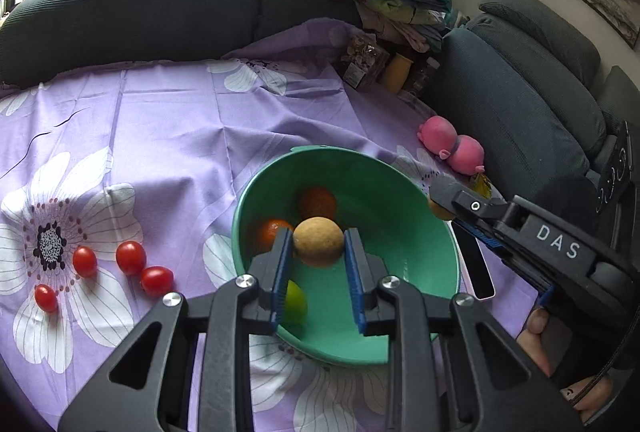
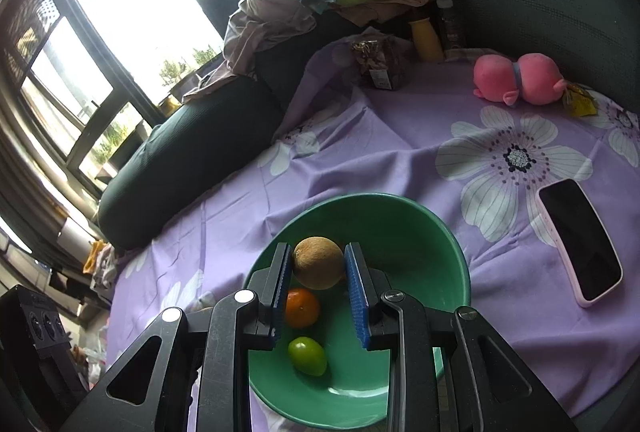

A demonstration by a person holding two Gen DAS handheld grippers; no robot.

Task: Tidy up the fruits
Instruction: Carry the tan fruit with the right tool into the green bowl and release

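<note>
Left wrist view first: the left gripper [image 1: 318,244] hangs over the green bowl [image 1: 400,192], its blue pads pressed to both flanks of a tan round fruit [image 1: 319,242], so it looks clamped on it. Inside the bowl sit two oranges [image 1: 276,232] and a green fruit [image 1: 296,302], the latter half hidden by a finger. Left of the bowl, four cherry tomatoes [image 1: 131,257] wait on the floral cloth. At the bowl's right rim the right gripper [image 1: 440,206] comes in with something tan at its tip.

Over to the right wrist view: the right gripper [image 2: 317,264] is closed on a second tan fruit [image 2: 318,268], held above the bowl [image 2: 400,216]. Below it lie an orange [image 2: 302,306] and the green fruit [image 2: 307,350]. A phone [image 2: 580,244] lies right of the bowl.

These tan fruits look light, firm and matte-skinned, so likely not slippery; gripping across the widest middle suits them. The tomatoes will probably be smooth and easily squashed, so they call for a gentle squeeze.
</note>
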